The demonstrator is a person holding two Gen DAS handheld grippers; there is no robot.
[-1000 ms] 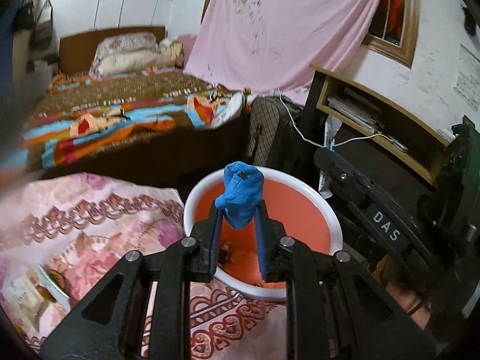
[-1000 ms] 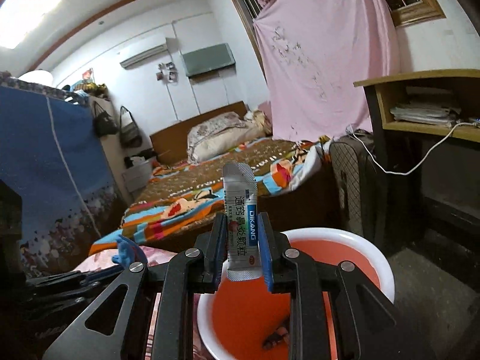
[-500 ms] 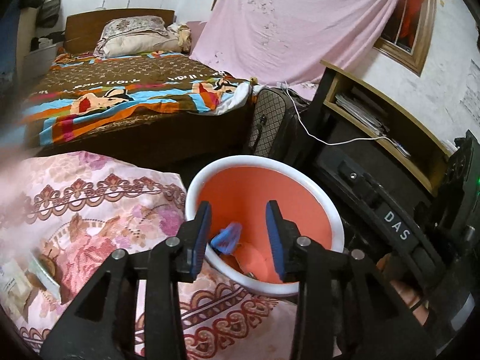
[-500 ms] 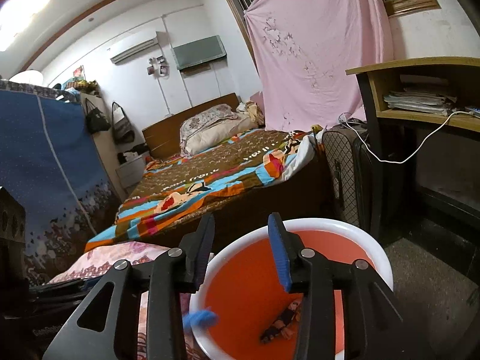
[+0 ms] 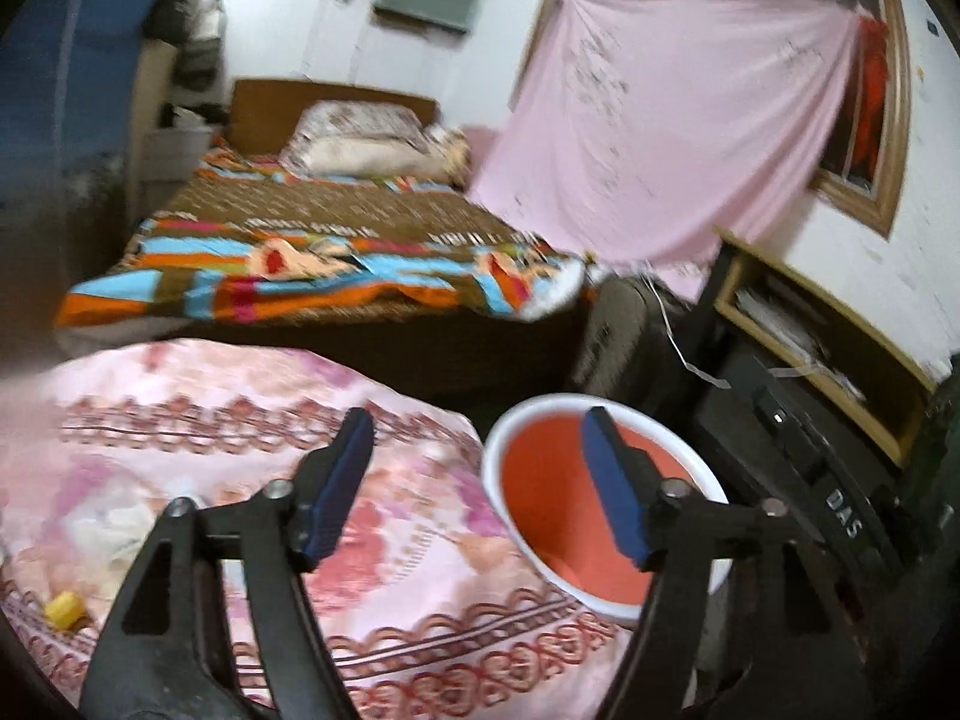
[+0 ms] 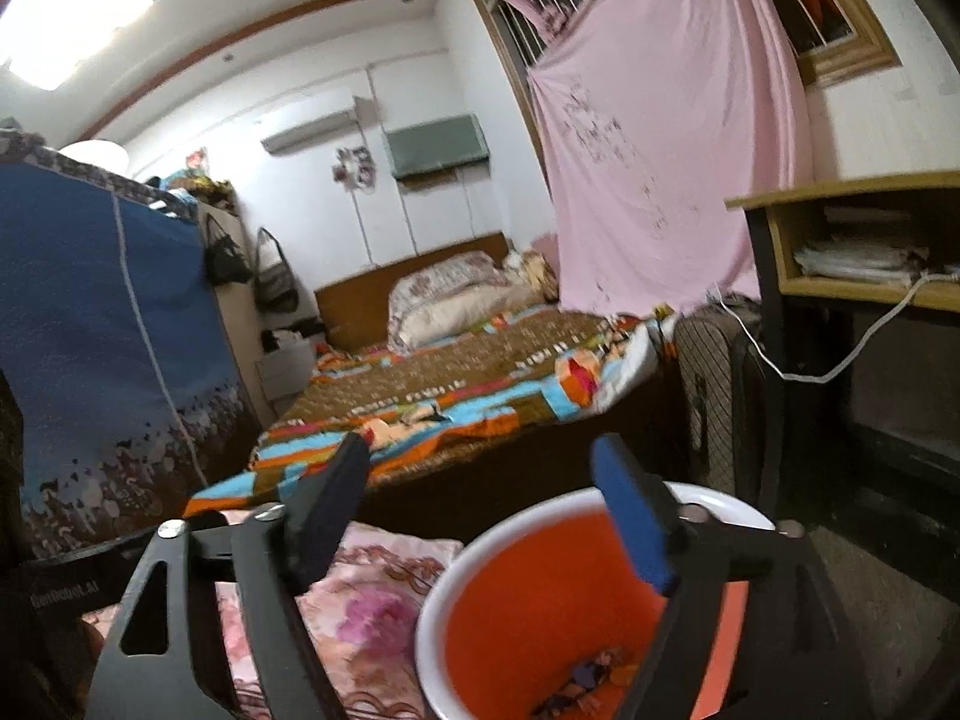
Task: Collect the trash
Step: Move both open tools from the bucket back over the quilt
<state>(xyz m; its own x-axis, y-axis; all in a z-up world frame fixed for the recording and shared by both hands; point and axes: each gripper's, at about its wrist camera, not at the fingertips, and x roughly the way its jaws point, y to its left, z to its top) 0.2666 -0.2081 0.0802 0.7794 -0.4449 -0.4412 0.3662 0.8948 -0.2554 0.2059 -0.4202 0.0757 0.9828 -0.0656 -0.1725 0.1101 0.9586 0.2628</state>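
The left hand-held gripper [image 5: 477, 480] is spread wide with nothing between its blue-padded fingers [image 5: 336, 486]. Its left finger hangs over a surface covered by a pink floral cloth [image 5: 240, 420]; its right finger reaches over the white rim of the orange basin [image 5: 522, 480], which stands just off the cloth's right edge. Down and to the left of this gripper, on the cloth, lie a small yellow piece [image 5: 63, 609] and a pale crumpled scrap [image 5: 114, 531], both well apart from the fingers and blurred.

The right hand-held gripper [image 6: 480, 510] is likewise wide open and empty. Its right finger [image 6: 630, 528] sits above the basin [image 6: 480, 600], its left finger over the corner of the same pink cloth [image 6: 360, 612]. At the bottom of the basin, below and between the fingers, some dark, multicoloured trash [image 6: 591, 675] lies on the orange floor; what the pieces are cannot be made out.

Ahead of both grippers a dark gap separates the cloth's far edge from a bed [image 5: 336, 252] with a striped, colourful blanket. To the right of the basin stand a dark patterned case [image 6: 714, 390] and a shelf unit [image 6: 840, 252] holding papers, with a white cable [image 6: 840, 369] hanging from it; the basin's right rim comes close to dark equipment marked DAS [image 5: 840, 516]. A pink sheet [image 5: 660, 138] hangs beyond, over the window. To the far left, a blue fabric wardrobe [image 6: 102, 330] closes that side.
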